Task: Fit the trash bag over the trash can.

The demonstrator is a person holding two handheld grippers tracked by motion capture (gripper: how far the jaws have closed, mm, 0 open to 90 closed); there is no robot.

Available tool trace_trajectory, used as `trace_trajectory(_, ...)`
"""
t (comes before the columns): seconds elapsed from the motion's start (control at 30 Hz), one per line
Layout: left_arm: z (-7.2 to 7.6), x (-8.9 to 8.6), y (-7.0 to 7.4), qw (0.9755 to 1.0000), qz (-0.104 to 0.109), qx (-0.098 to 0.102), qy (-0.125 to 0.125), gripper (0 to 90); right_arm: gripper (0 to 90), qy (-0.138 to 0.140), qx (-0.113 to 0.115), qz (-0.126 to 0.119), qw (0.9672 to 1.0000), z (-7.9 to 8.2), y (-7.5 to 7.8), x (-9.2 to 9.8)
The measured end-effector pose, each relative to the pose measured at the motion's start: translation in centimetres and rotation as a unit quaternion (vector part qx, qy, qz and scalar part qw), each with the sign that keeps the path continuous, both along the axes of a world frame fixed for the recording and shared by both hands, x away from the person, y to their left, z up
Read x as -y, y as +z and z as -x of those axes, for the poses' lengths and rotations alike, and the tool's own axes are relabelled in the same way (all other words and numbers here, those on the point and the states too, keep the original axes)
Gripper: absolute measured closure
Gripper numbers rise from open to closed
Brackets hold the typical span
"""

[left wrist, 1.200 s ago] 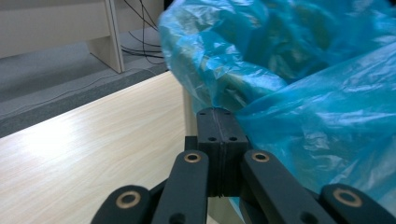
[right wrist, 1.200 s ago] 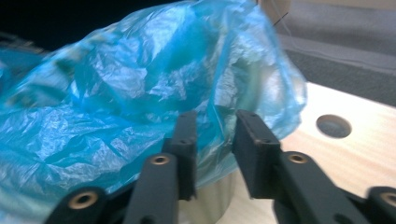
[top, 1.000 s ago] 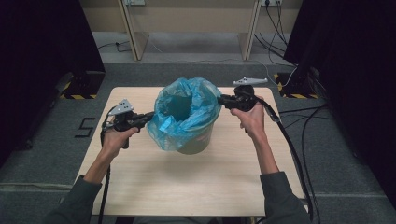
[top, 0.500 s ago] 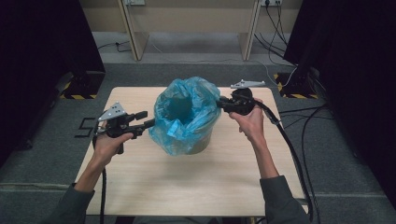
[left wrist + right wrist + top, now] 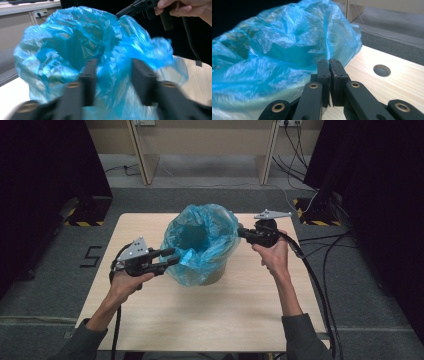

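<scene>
Right gripper (image 5: 243,233) fingers clamped on blue bag (image 5: 202,242) far-right rim; left gripper (image 5: 172,258) fingers just closing, still parted around near-left rim.

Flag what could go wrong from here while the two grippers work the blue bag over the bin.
1. The right gripper is pinched shut on a thin fold of the blue bag; a hard pull could tear the film.
2. The left gripper has been closing, with film between jaws still apart; it may catch little and slip.
3. Opposed pulls could tip the bin on the table.
</scene>
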State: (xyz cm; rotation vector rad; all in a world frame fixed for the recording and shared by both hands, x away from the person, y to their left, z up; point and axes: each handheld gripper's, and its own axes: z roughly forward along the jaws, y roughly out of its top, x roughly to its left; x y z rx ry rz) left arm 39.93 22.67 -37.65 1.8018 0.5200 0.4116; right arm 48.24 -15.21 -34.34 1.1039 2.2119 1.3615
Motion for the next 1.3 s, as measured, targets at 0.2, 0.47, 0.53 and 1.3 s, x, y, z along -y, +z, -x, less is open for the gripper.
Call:
trace_trajectory(0.2, 0.6, 0.3, -1.8, 0.9986, -0.042, -0.005, -0.031, 89.3, 88.4, -0.002, -0.025, 0.017, 0.9995, -0.3, -2.3, 0.4)
trace_trajectory(0.47, 0.8, 0.7, -4.2, 0.9969, -0.064, -0.019, -0.041, 89.5, 79.4, -0.005, -0.036, 0.016, 0.9992, 0.1, -3.9, 0.4)
trace_trajectory(0.53, 1.0, 0.7, -4.2, 0.9967, -0.067, -0.017, -0.043, 89.5, 69.5, -0.024, -0.014, 0.009, 0.9996, 1.0, -2.4, 0.9)
trace_trajectory(1.3, 1.7, 1.2, -4.1, 0.9974, -0.054, -0.020, -0.043, 89.0, 89.5, 0.023, 0.036, 0.056, 0.9975, 3.3, 0.8, -3.7)
